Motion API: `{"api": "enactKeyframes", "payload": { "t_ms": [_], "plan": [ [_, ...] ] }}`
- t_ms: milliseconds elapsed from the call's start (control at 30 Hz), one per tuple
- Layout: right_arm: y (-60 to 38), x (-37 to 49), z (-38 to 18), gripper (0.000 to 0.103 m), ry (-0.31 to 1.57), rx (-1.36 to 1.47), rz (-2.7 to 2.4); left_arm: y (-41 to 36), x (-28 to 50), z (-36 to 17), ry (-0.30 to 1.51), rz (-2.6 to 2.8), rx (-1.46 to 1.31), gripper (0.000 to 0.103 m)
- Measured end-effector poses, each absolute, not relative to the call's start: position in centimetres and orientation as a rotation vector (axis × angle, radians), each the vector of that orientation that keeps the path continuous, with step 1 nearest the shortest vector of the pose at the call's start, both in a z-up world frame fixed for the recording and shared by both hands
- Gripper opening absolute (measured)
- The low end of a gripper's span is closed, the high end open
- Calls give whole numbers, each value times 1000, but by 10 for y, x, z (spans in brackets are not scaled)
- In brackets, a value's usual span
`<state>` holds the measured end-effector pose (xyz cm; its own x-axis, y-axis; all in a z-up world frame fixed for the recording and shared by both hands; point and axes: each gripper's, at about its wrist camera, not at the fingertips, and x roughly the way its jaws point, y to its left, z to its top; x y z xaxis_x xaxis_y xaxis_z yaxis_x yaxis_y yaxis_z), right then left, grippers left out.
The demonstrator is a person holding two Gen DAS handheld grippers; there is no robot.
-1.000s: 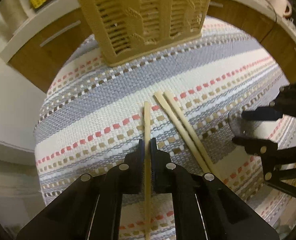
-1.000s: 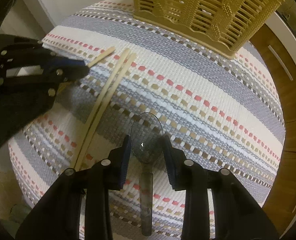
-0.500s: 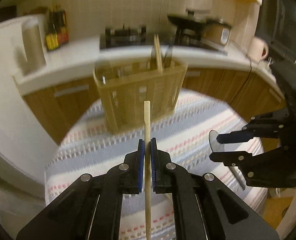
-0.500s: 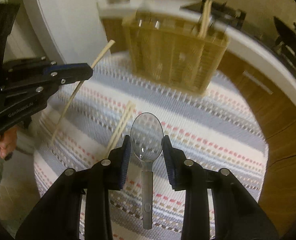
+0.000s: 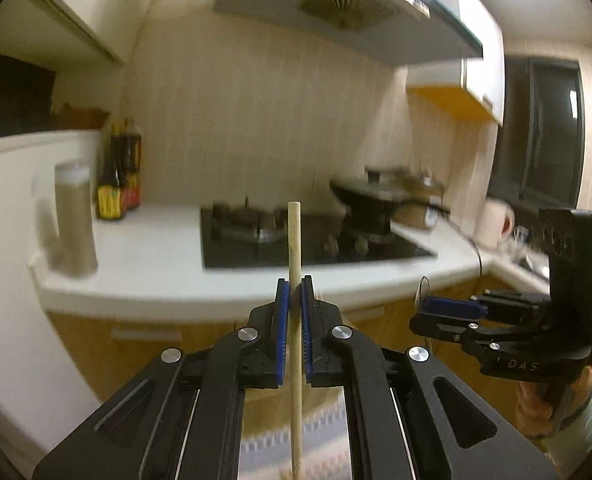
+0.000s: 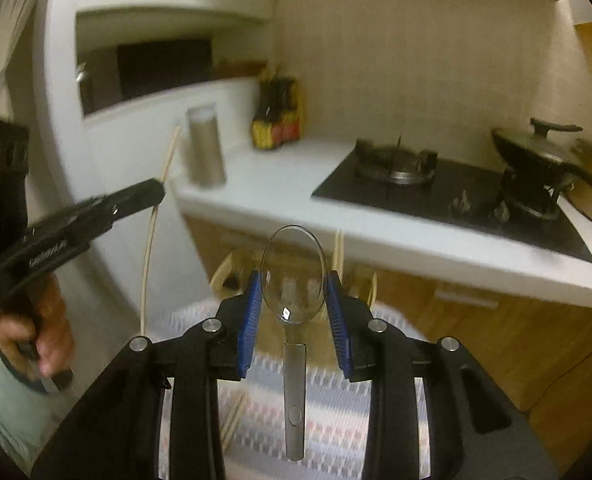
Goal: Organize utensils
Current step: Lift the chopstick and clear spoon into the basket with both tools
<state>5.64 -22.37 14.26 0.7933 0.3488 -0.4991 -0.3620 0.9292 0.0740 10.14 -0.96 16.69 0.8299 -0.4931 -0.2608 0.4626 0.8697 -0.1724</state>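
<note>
A: Largest first. Counter [image 5: 144,264] runs across mid-frame in the left view, hob [image 5: 316,236] on it, pan [image 6: 536,160] at the right of the right view. Bottles [image 5: 120,176] and a grey canister [image 5: 74,220] at mid left.

B: And lower down?

A: Striped cloth [image 6: 336,400] along the bottom centre of the right view. Basket [image 6: 232,268] sits at its far edge, mostly hidden behind the right gripper [image 6: 295,292]. A stick or two stands up from it; blurred, count unclear.

B: Grippers?

A: Left gripper [image 5: 295,300] is clamped on a single chopstick [image 5: 295,240], held upright, tip at frame centre against the hob. Right gripper's pads bracket the bowl of a clear spoon [image 6: 295,280], handle trailing down toward the camera. Pads look to be touching the bowl's edges, so it reads as gripping. Both items are held up clear of the cloth.

B: Anything left lying?

A: A chopstick pair [image 6: 234,412] on the cloth, lower centre-left of the right view.

B: Step in hand?

A: By judgement, carry phase: both utensils picked, neither yet in the basket.

B: Next move?

A: Likely tip each gripper downward over the basket and lower the chopstick and the spoon in. The spoon grip on a curved bowl looks slippery; gentle handling advised.
</note>
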Motion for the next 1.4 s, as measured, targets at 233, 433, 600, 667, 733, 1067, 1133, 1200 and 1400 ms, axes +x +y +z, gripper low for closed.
{"api": "enactKeyframes", "payload": {
  "t_ms": [233, 433, 600, 667, 733, 1067, 1133, 1200, 1400],
  "plan": [
    [-230, 97, 160, 29, 356, 19, 326, -9, 129, 170, 142, -496, -186, 4],
    [-230, 122, 157, 29, 234, 16, 287, -13, 152, 154, 79, -452, -210, 4],
    [-229, 135, 139, 29, 187, 15, 278, -13, 162, 134, 48, -411, -203, 4],
    [-231, 139, 129, 29, 165, 23, 274, -14, 166, 125, 49, -400, -198, 4],
    [-231, 143, 121, 29, 161, 20, 276, -14, 169, 118, 49, -394, -193, 4],
    [-231, 157, 83, 30, 184, -7, 273, -19, 181, 87, 81, -370, -155, 4],
    [-233, 157, 78, 30, 193, -7, 274, -20, 181, 82, 92, -374, -150, 4],
    [-233, 155, 75, 30, 200, -13, 274, -20, 181, 79, 97, -372, -148, 4],
    [-233, 145, 71, 30, 215, -28, 282, -15, 177, 77, 114, -390, -184, 5]
  ]
}}
